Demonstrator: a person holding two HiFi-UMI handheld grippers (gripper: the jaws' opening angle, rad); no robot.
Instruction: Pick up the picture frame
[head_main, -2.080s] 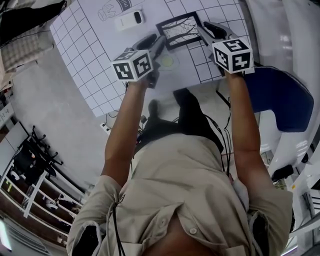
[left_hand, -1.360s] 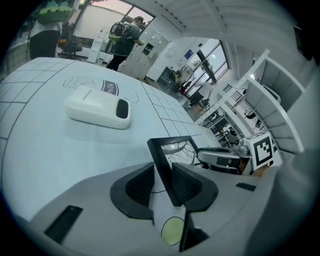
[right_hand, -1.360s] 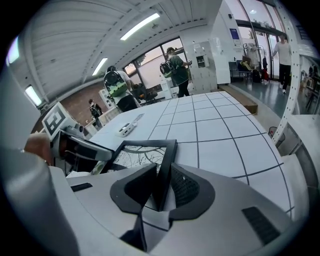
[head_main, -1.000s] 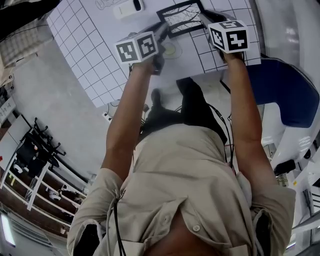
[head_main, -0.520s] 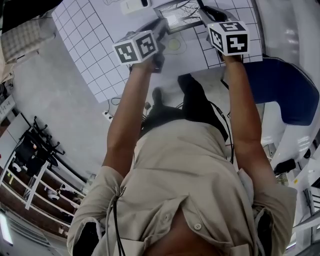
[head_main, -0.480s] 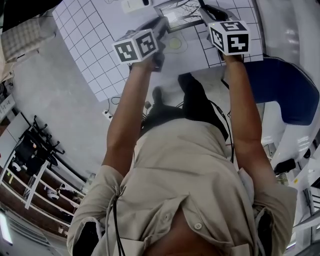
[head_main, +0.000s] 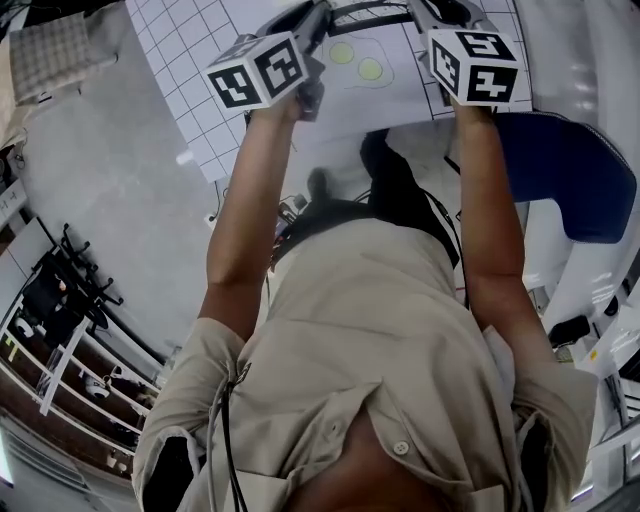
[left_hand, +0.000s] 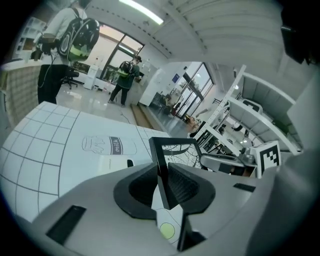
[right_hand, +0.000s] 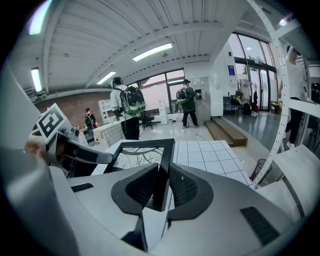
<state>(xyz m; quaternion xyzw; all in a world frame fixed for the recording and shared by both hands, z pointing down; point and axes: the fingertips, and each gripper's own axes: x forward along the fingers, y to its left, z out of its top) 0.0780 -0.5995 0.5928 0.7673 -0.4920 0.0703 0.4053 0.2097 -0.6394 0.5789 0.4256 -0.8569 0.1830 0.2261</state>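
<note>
The picture frame (head_main: 372, 9) is carried between the two tools at the 12 o'clock edge of the head view, above the gridded table (head_main: 180, 40). It is pinched at opposite sides so that its weight is shared and it cannot swing or twist, as it could from a single corner.

The left gripper (head_main: 318, 18), at 11 o'clock, is clamped narrow on the frame's left border. In the left gripper view the dark bar of the frame (left_hand: 180, 152) is seen pressed between the ribbed pads of that gripper (left_hand: 161, 175), and the picture runs off toward 1 o'clock. The right gripper (head_main: 420, 10), at 1 o'clock, is likewise closed on the right border. In the right gripper view that gripper (right_hand: 162, 182) has the border edge-on between its pads, with the frame (right_hand: 142, 152) spreading toward 11 o'clock.

The frame is judged to be clear of the table, since a yellow-green dot (head_main: 371, 68) printed on the sheet lies uncovered beneath it. A level, even carry is judged to be needed next.
</note>
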